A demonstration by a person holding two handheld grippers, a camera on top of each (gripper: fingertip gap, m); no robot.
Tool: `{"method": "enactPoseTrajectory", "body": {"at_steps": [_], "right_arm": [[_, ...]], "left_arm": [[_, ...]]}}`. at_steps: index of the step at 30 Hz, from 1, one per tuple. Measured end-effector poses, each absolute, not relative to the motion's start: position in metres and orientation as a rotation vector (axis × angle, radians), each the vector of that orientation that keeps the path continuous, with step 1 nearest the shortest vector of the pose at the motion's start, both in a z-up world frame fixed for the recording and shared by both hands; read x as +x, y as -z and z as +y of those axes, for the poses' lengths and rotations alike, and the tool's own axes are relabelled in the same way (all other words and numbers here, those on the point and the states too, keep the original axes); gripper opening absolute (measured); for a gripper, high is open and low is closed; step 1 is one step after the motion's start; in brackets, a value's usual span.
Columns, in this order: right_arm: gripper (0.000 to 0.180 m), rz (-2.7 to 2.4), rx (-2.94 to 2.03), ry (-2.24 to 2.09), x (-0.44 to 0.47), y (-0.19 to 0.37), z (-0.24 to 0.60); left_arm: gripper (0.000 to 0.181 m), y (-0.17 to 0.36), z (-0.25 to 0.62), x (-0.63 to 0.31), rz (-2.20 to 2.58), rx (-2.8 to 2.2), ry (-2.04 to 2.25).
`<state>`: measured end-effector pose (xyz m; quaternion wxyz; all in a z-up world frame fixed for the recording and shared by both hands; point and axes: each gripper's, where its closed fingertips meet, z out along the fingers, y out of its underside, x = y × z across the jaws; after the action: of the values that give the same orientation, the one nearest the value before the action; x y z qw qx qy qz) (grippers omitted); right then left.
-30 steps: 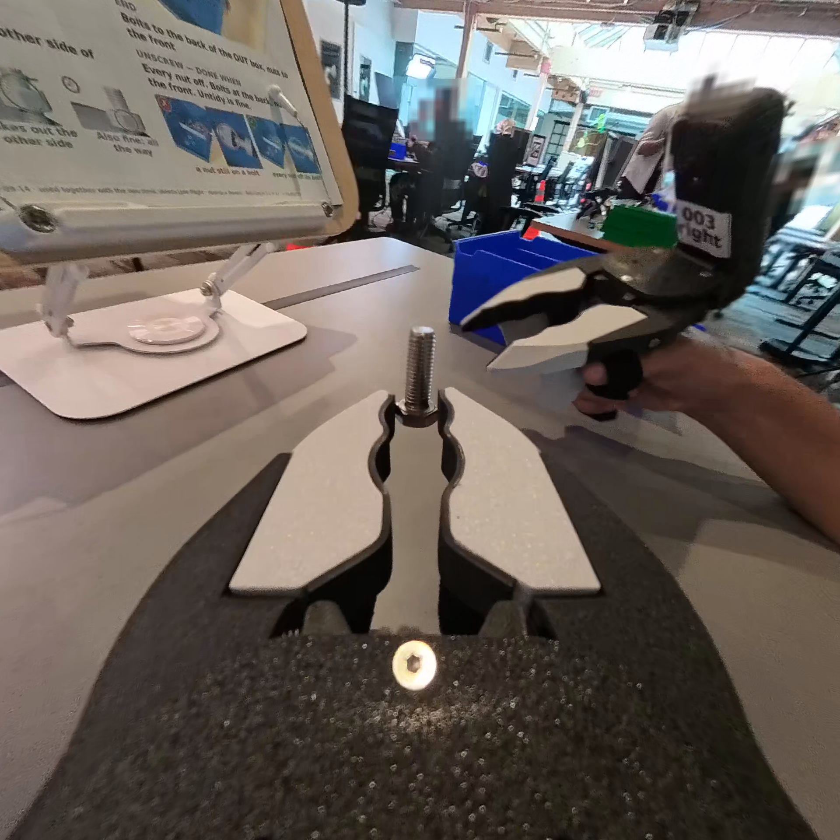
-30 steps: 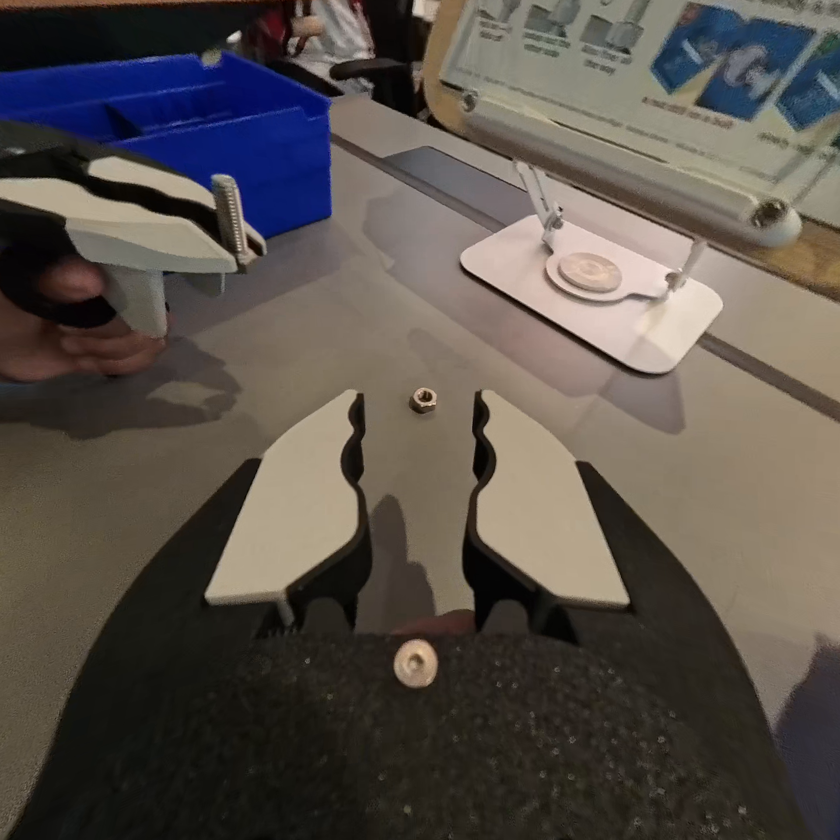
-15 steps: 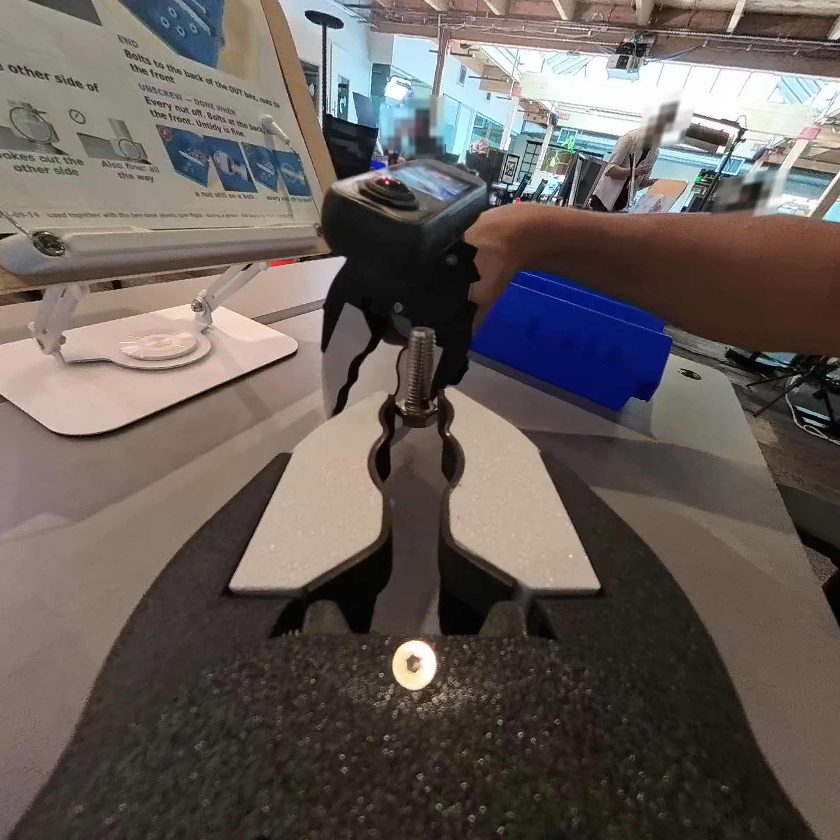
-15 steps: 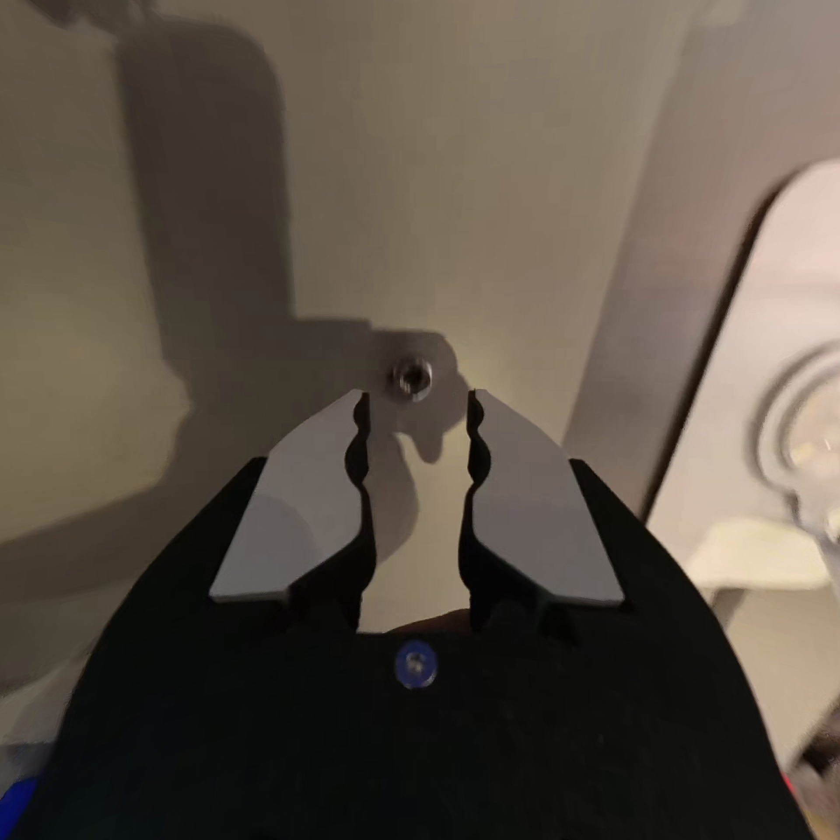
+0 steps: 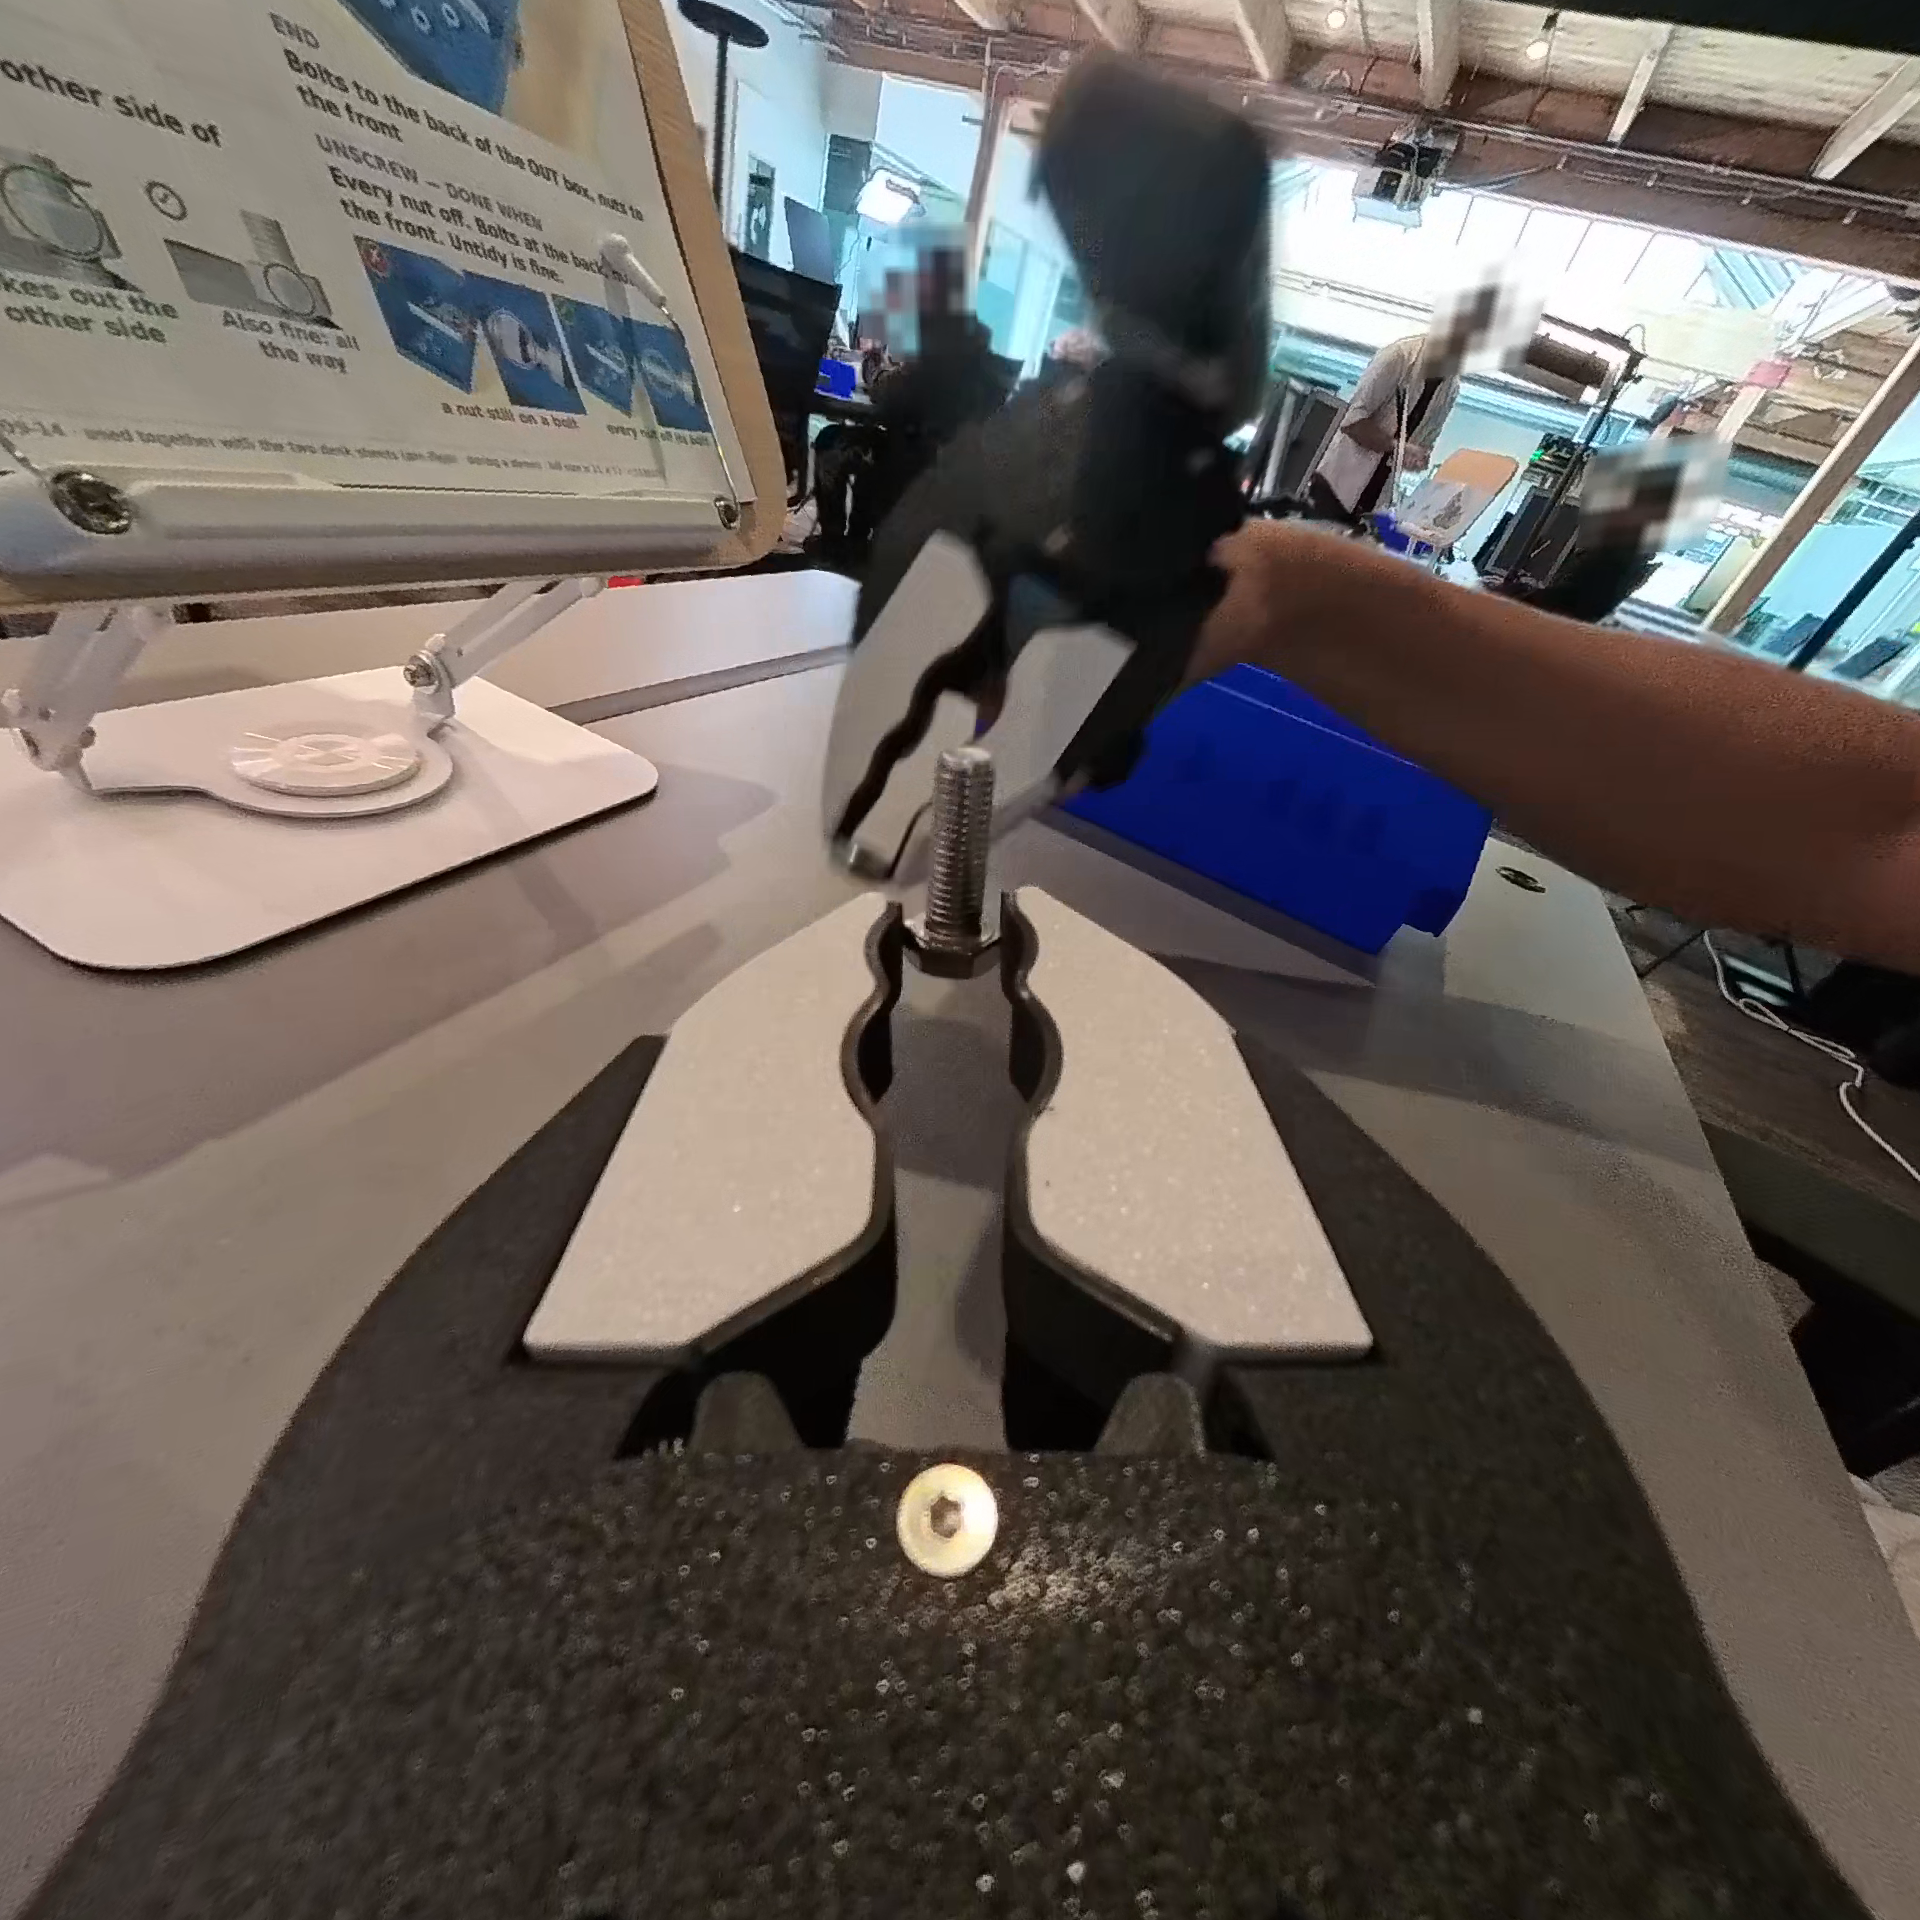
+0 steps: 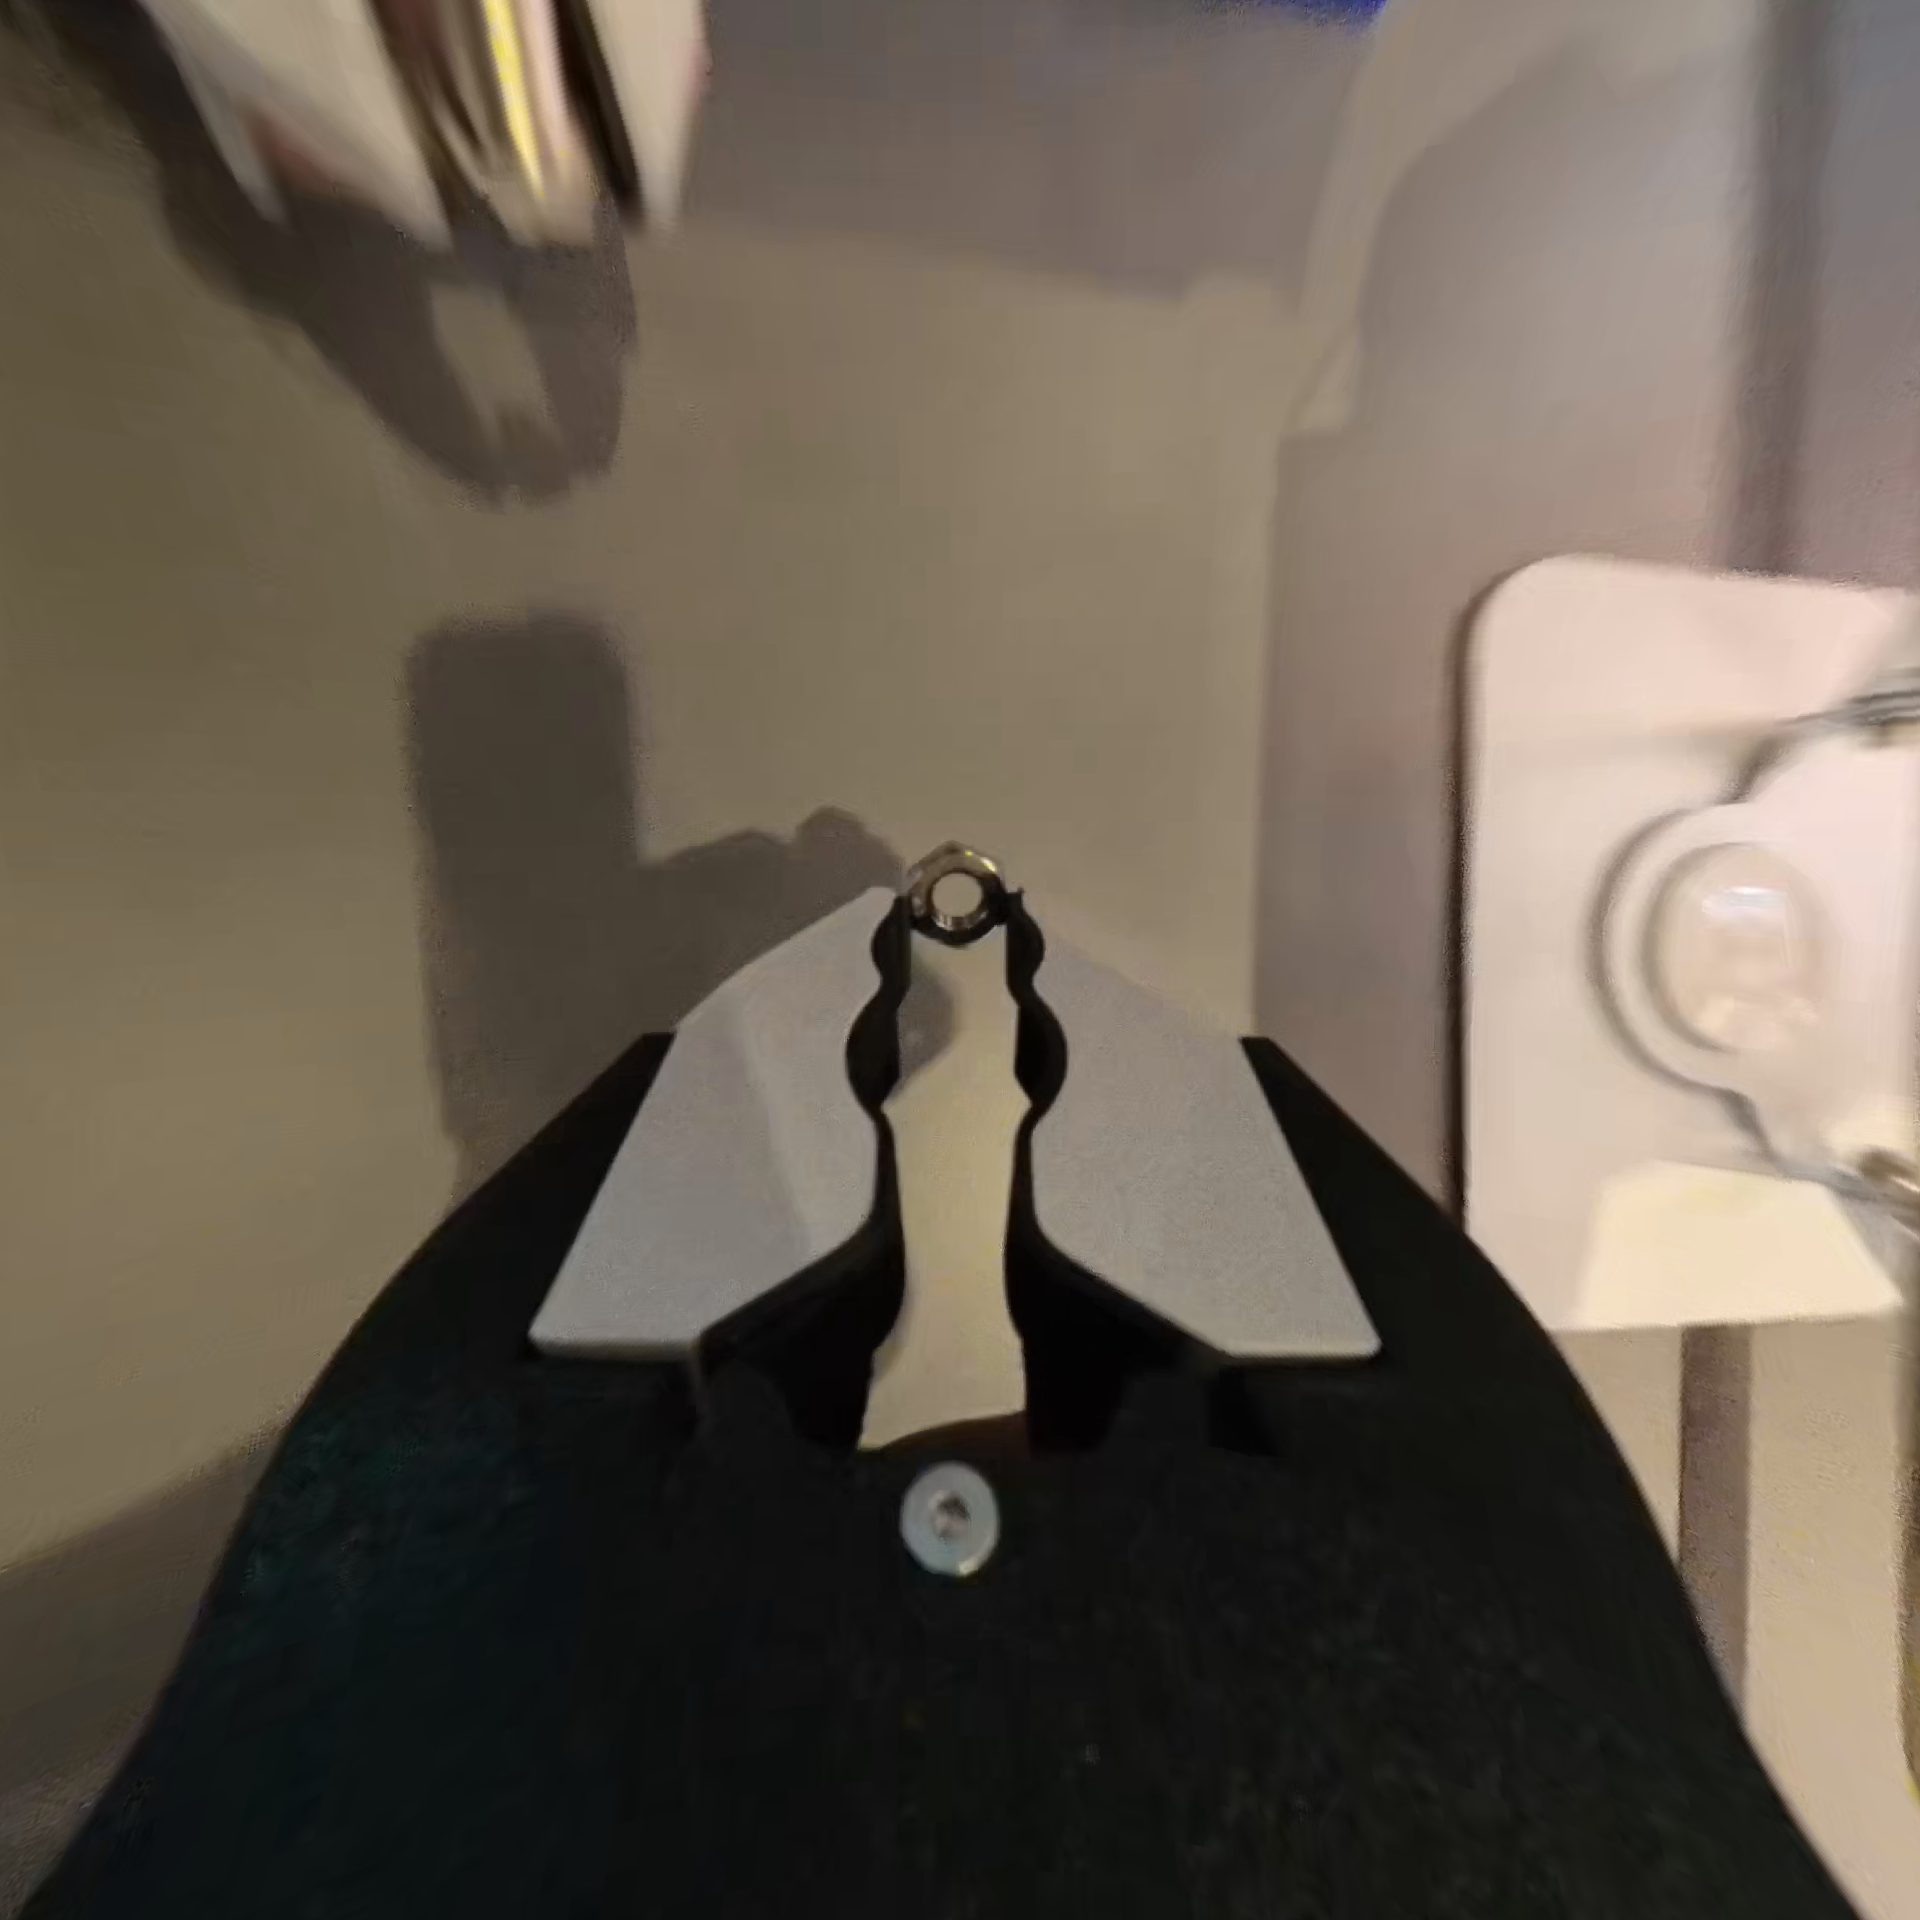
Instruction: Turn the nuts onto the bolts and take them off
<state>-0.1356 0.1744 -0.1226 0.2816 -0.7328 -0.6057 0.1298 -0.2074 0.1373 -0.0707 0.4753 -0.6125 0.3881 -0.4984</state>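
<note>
My left gripper (image 5: 951, 925) is shut on the hex head of a steel bolt (image 5: 958, 831) and holds it upright, thread up, above the grey table (image 5: 416, 1039). My right gripper (image 6: 958, 920) points down at the table and is shut on a small steel nut (image 6: 958, 906) at its fingertips, hole facing the camera. In the left wrist view the right gripper (image 5: 883, 847) is blurred and tilted down, with its tips just left of the bolt's thread and close behind it. A person's forearm (image 5: 1558, 748) holds it.
An instruction sheet on a white stand (image 5: 312, 260) stands at the back left, with its base plate (image 5: 312, 831) on the table and also in the right wrist view (image 6: 1621, 935). A blue bin (image 5: 1299, 810) sits behind the right gripper. The table edge runs along the right.
My right gripper has shut on the nut, lifted it off the table and swung up beside the bolt's thread. My left gripper still holds the bolt in the same place.
</note>
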Motion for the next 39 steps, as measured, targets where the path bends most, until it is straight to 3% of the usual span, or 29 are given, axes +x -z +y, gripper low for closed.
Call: {"method": "enactPoseTrajectory", "body": {"at_steps": [1, 7, 15, 20, 28, 39], "right_arm": [[0.017, -1.484, -1.912, -0.389, -0.14, 0.099, 0.17], [0.017, -0.802, -1.634, -0.599, -0.15, 0.012, 0.108], [0.017, -0.547, -1.385, -0.815, -0.133, 0.03, 0.051], [0.017, -0.818, -1.503, -0.703, -0.141, 0.04, 0.037], [0.017, -1.737, -1.691, -0.092, -0.157, 0.054, 0.043], [0.017, -2.013, -1.701, -0.052, -0.171, 0.055, 0.053]], "left_arm": [[0.017, 0.07, 0.136, -0.207, 0.956, -1.487, 1.216], [0.017, 0.063, 0.113, -0.197, 1.033, -1.402, 1.268], [0.017, 0.072, 0.086, -0.183, 1.19, -1.371, 1.22], [0.017, 0.08, 0.077, -0.178, 1.277, -1.362, 1.193], [0.017, 0.092, 0.054, -0.172, 1.453, -1.31, 1.141], [0.017, 0.089, 0.05, -0.173, 1.458, -1.305, 1.2]]}}
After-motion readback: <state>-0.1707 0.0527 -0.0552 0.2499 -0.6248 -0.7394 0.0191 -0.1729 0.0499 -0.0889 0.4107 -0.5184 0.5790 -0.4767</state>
